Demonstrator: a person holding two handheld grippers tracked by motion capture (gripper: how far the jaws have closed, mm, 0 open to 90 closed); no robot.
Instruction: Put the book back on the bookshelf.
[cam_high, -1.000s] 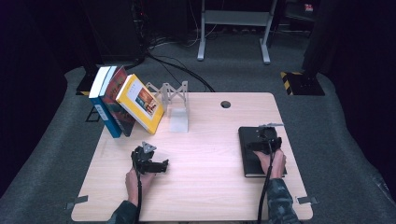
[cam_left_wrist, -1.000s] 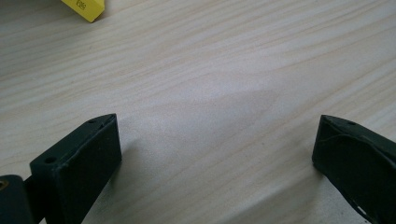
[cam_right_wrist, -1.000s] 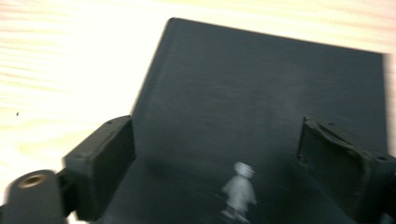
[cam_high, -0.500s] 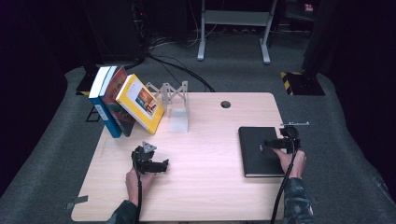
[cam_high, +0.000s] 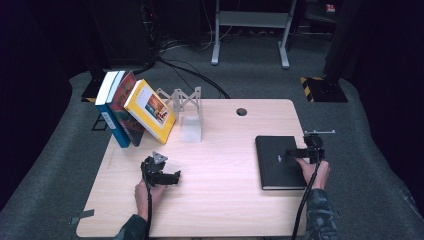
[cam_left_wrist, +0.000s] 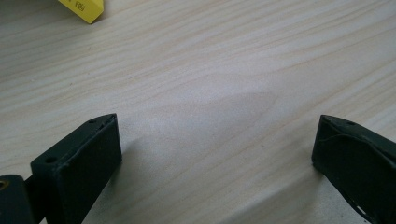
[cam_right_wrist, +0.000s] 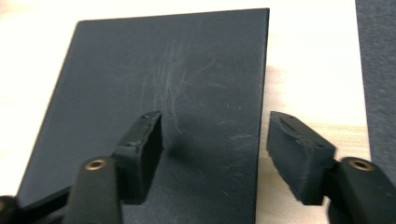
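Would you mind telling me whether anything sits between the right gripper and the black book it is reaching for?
Nothing visible does. The right gripper straddles the edge of the black book, one jaw over its cover and one over the bare table, pads not yet pressing.

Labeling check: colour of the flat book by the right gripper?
Black book, faintly scuffed; clearest in the right gripper view.

Yellow book (cam_left_wrist: 80, 8) cut off by top edge.

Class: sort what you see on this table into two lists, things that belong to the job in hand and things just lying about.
In the job:
black book
right gripper, jaws closing astride its edge

Lying about:
yellow book
red book
blue book
white rack
left gripper, open over bare table
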